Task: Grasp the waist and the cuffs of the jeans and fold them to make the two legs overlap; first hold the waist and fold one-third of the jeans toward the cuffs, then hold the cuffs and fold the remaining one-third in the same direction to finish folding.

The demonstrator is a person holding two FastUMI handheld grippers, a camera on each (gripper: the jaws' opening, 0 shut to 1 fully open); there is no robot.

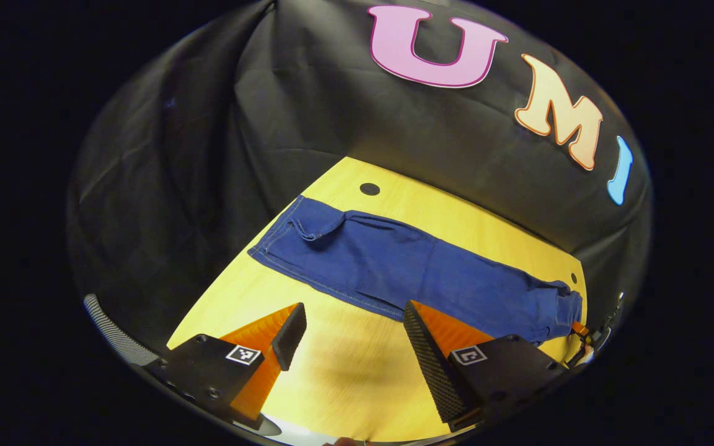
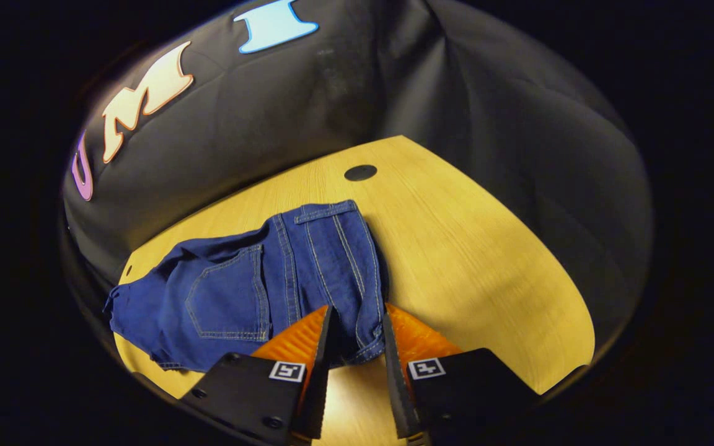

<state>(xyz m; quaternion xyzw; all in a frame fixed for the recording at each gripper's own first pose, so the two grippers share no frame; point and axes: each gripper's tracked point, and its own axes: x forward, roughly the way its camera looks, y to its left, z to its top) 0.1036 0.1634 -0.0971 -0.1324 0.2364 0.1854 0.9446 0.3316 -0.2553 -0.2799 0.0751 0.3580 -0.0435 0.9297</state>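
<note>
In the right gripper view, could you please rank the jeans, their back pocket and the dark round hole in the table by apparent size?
1. jeans
2. back pocket
3. dark round hole in the table, which lies farther from the camera, so it may look smaller than it is.

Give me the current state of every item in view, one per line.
jeans: flat on the table, legs overlapped, not yet folded in thirds
left gripper: open, above bare table
right gripper: closing around the jeans' waist edge
table: bearing the jeans

Two low, downward-tilted tong-mounted views from opposite ends of the shared jeans (image 1: 406, 272) and yellow table (image 2: 487, 260).
</note>
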